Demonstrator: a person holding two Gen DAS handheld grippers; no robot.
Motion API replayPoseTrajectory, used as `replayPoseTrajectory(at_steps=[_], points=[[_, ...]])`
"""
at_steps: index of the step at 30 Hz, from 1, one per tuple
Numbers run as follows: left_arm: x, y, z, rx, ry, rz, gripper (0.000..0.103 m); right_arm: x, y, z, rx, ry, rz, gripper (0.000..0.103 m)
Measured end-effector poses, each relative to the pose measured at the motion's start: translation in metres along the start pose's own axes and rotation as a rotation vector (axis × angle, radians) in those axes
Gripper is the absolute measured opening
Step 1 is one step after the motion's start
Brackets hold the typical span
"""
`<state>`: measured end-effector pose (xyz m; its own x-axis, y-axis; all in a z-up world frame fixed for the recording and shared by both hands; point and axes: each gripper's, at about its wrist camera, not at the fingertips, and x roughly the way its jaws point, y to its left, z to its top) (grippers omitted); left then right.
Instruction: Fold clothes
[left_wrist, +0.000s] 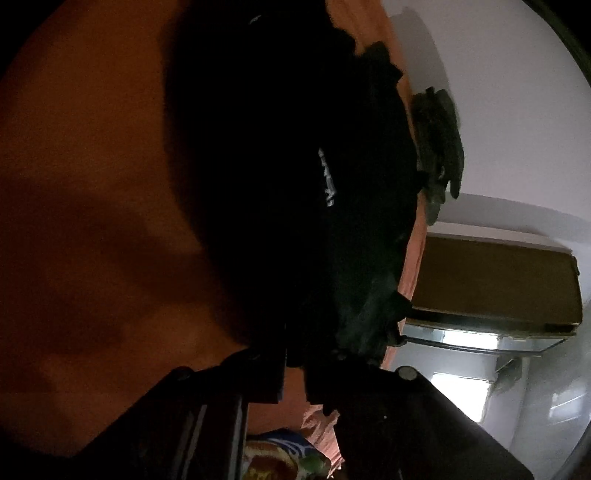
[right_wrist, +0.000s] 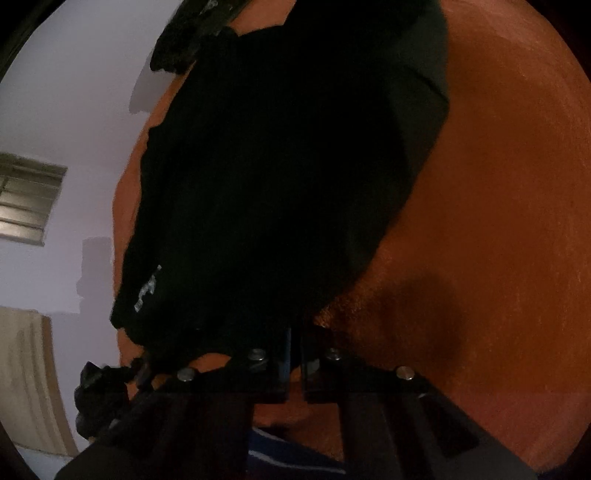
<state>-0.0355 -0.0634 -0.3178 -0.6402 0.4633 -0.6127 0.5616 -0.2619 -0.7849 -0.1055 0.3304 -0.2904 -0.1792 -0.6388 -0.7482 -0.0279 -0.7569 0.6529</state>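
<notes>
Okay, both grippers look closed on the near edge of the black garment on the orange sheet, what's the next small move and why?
Probably lift both ends together and carry that edge forward over the rest. The left gripper and right gripper look shut on the near edge of the black garment, which lies spread on the orange sheet, unfolded.

This looks like a bedroom in a home. A wide orange bedsheet (right_wrist: 498, 184) fills most of both views, with a patterned floral pillow or cover (left_wrist: 280, 458) at its near edge. Beyond the sheet stand plain white walls (left_wrist: 498, 110), a louvred window (right_wrist: 26, 195), a beige curtain (right_wrist: 26, 369) (below that window) and a brown wooden cabinet (left_wrist: 495, 280).
</notes>
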Motion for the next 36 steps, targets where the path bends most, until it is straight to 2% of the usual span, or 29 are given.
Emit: replayPoseTrajectory(at_steps=[2,5,9,13,16,18,20,23,24,26,27,29,32,34,36], points=[[-0.008,0.006,-0.009,-0.041,-0.002,0.038,0.007,-0.01,-0.001,-0.002,0.048,-0.009,0.022,0.002],[-0.019,0.011,-0.032,-0.102,0.02,0.061,0.007,-0.038,0.004,-0.008,0.051,-0.056,0.013,0.002],[-0.031,0.005,-0.064,-0.038,0.034,0.113,0.007,-0.07,0.006,-0.021,0.034,-0.077,-0.04,0.002],[-0.029,0.003,-0.073,-0.038,0.054,0.155,0.008,-0.064,-0.008,-0.024,0.064,-0.02,-0.087,0.002],[-0.035,-0.005,-0.071,-0.088,0.068,0.144,0.019,-0.054,-0.018,-0.022,0.103,0.046,-0.103,0.004],[-0.048,-0.019,-0.069,-0.08,0.048,0.132,0.039,-0.066,-0.016,-0.018,0.118,0.032,-0.107,0.004],[-0.069,-0.042,-0.065,-0.041,0.014,0.114,0.044,-0.088,-0.005,-0.01,0.093,-0.013,-0.105,0.004],[-0.102,-0.082,-0.053,0.022,0.004,0.041,0.051,-0.129,0.019,0.004,0.04,-0.083,-0.094,0.004],[-0.114,-0.097,-0.047,0.051,0.019,-0.003,0.062,-0.144,0.029,0.01,0.022,-0.096,-0.082,0.005],[-0.134,-0.13,-0.035,0.119,0.062,-0.084,0.076,-0.169,0.047,0.018,-0.016,-0.116,-0.065,0.005],[-0.143,-0.149,-0.027,0.179,0.09,-0.079,0.076,-0.186,0.06,0.025,-0.049,-0.128,-0.075,0.005],[-0.169,-0.188,-0.011,0.315,0.106,0.007,0.076,-0.22,0.088,0.039,-0.122,-0.154,-0.106,0.005],[-0.208,-0.239,0.005,0.487,0.069,0.191,0.077,-0.26,0.12,0.057,-0.22,-0.159,-0.174,0.017],[-0.227,-0.262,0.009,0.554,0.034,0.285,0.077,-0.287,0.135,0.069,-0.24,-0.161,-0.213,0.028],[-0.24,-0.273,0.013,0.563,0.007,0.329,0.077,-0.308,0.149,0.078,-0.254,-0.157,-0.238,0.042]])
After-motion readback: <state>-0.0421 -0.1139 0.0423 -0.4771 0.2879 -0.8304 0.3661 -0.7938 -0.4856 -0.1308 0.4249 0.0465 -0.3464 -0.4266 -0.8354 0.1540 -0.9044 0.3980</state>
